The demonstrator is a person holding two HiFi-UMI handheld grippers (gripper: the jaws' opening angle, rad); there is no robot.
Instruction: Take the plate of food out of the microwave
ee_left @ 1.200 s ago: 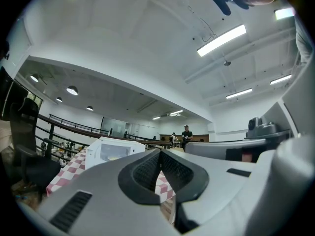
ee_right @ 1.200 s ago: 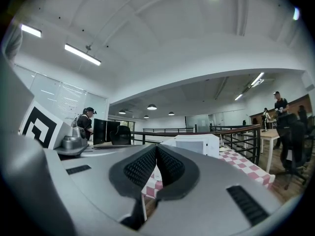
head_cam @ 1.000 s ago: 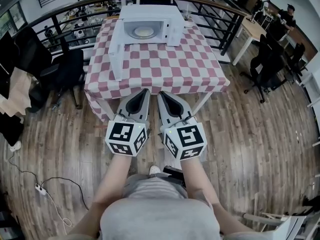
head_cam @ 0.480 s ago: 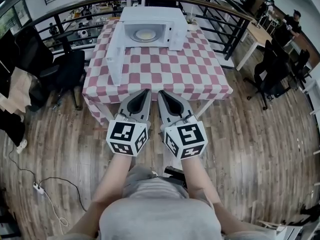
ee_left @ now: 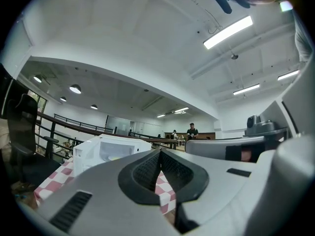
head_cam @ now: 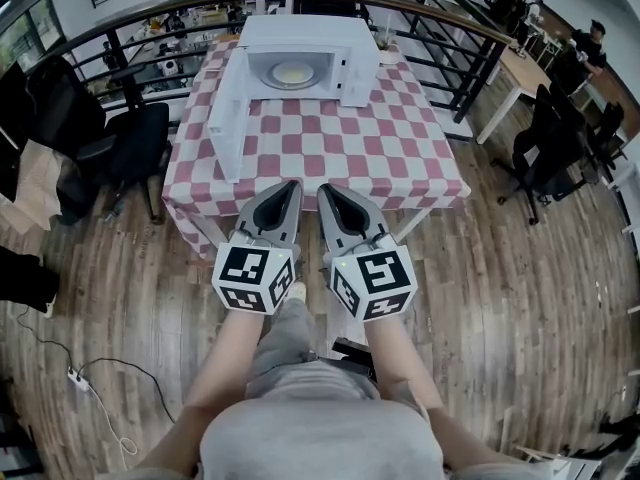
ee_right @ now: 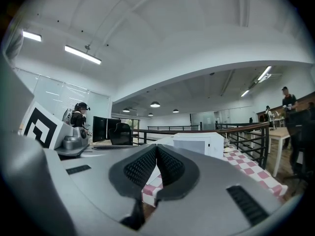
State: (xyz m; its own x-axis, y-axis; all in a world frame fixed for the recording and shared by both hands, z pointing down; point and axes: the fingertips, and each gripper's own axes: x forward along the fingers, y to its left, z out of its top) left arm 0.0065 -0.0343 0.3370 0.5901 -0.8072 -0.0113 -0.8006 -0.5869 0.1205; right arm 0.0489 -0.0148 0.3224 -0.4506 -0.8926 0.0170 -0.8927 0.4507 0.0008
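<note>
Two tools, both closed and empty: your left tool [head_cam: 292, 183] and right tool [head_cam: 326, 188] ride side by side at waist height, jaws pressed together with nothing between them, as each tool's own view confirms.

Change noted over the last second: you have walked closer. The near edge of the checked surface [head_cam: 330, 163] now lies just beyond the tool tips in the head view, where it sat further off before, and your forward foot [head_cam: 296, 291] shows below the tools. The tools themselves have kept their pose. Judgement: this is still the approach, and no part of the retrieval has begun.

At the far end of the surface the microwave [head_cam: 300, 30] stands with its door [head_cam: 228, 128] already swung open to your left. The plate of food [head_cam: 288, 72] sits inside the cavity.

View discrepancy: only the head view shows the plate plainly. The left tool's view gives the open cavity with a pale patch inside. The right tool's view shows the microwave's body but no plate that can be made out.
</note>
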